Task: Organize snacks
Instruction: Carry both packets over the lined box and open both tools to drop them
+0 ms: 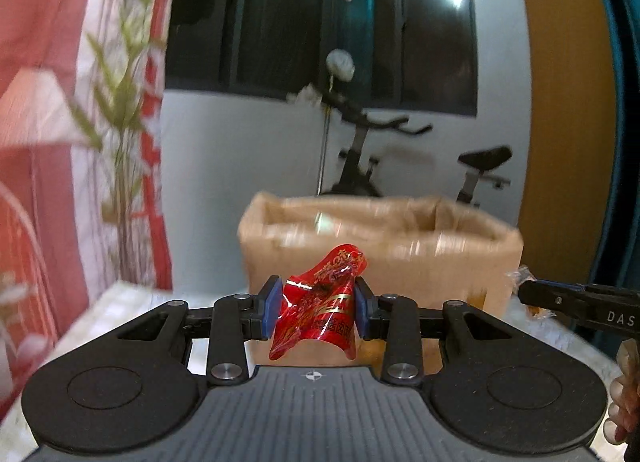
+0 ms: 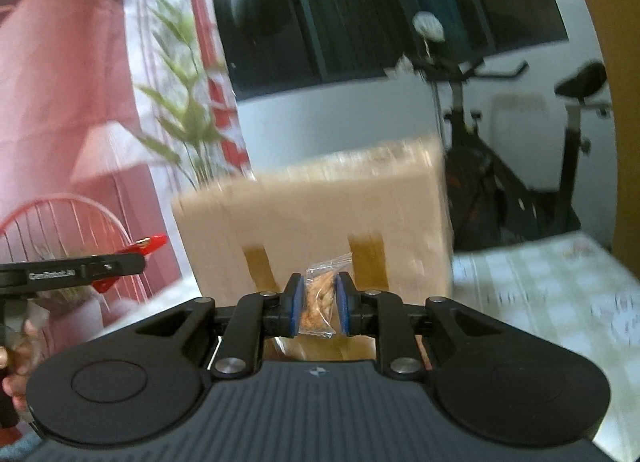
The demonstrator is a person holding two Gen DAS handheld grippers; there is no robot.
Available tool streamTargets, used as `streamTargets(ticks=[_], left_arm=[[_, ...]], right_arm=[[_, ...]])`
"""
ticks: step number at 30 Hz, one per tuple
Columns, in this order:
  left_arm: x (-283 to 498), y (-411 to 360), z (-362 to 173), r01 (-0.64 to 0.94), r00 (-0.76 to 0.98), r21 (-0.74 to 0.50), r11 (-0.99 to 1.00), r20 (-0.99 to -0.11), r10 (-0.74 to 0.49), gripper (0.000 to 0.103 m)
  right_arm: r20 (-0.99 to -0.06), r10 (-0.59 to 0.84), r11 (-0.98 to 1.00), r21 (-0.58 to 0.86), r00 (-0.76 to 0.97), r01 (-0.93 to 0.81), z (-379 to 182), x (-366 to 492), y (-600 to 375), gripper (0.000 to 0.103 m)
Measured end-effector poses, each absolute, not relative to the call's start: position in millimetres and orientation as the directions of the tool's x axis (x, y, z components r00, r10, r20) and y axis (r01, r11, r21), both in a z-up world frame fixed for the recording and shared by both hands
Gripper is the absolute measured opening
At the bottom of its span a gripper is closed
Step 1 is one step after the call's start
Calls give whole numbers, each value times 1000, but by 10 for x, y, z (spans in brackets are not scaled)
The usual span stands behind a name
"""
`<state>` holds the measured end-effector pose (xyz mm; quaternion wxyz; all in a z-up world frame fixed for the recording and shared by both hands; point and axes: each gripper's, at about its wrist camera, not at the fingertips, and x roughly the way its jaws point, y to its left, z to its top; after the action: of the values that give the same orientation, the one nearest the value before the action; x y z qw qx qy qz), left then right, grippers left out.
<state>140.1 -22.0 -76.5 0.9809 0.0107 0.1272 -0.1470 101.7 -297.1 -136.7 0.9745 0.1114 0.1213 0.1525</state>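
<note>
Blurred cardboard box [image 1: 380, 246] behind; left tongs [image 1: 316, 312] pinch red wrapper [image 1: 320, 302], right tongs [image 2: 318, 306] clear packet [image 2: 319, 302].

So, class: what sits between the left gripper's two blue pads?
A crumpled red snack packet, pinched between the left gripper pads, seen in the left wrist view, with the cardboard box behind.

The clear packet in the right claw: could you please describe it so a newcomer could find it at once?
Find the cardboard box on the table. Just before its front wall, the right claw is shut on a small clear packet of orange-brown bits. Unlike the shiny red wrapper in the left claw, it is see-through and unprinted.
</note>
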Motion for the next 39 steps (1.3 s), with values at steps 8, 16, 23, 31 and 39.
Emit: streamTargets(ticks=[8,16,23,31,39], left_arm=[[1934,-570,-394,350,918,48,936,-218,-332,39],[2482,-985,-432,358,903,86,930,-286,-321,44],[2733,-1037,-574,374,870,90,923,-380,-315,67],[2516,-616,-584,316,879,14,949,-382,-287,68],[2155,-162,-470,271,900,-13,963,-350,-258,68]], right_arm=[[-119,326,931,216,938,-296,-786,1437,-2999,19],[-212,238,965,160,948,-206,-604,2191,-2936,19],[-294,191,971,198,936,-136,-787,2363,-3074,29],[-256,210,967,194,943,-163,-768,2145,-3128,38],[-188,238,952,240,953,-191,-850,1785,-3176,38]])
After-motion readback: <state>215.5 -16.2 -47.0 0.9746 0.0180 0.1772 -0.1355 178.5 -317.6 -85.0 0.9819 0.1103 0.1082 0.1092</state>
